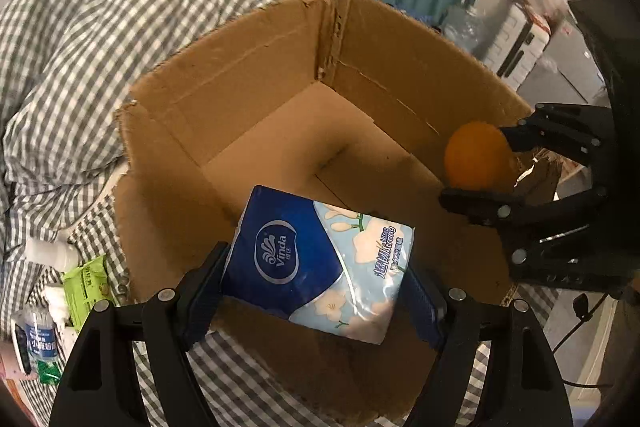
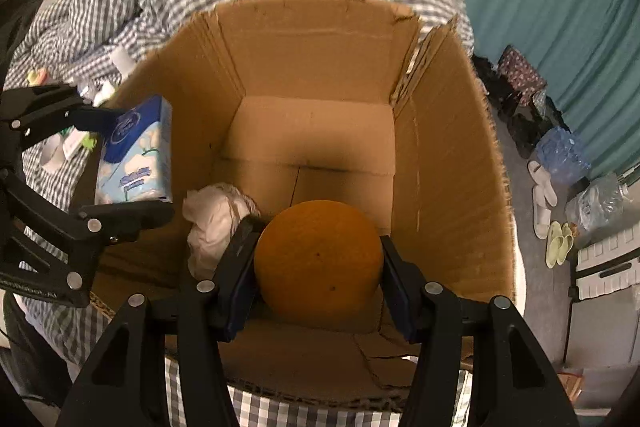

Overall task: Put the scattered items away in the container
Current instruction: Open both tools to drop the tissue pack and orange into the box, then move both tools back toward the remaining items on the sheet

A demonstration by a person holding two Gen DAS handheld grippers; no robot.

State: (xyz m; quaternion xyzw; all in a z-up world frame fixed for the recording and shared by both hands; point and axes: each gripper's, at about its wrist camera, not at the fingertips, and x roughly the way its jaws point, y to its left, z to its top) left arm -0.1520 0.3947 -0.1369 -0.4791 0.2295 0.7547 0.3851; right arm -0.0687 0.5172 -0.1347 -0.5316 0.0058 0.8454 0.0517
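Cardboard box [image 2: 440, 155]: L jaws grip tissue pack [image 1: 320, 263], R grip orange [image 2: 318, 263]; crumpled wad [image 2: 212, 223] inside.

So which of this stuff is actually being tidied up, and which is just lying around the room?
Part of the job:
- brown cardboard box
- blue tissue pack, in left claw
- round orange fruit, in right claw
- small white bottle and green packet on the bed

Just lying about:
- checked duvet
- teal curtain
- slippers
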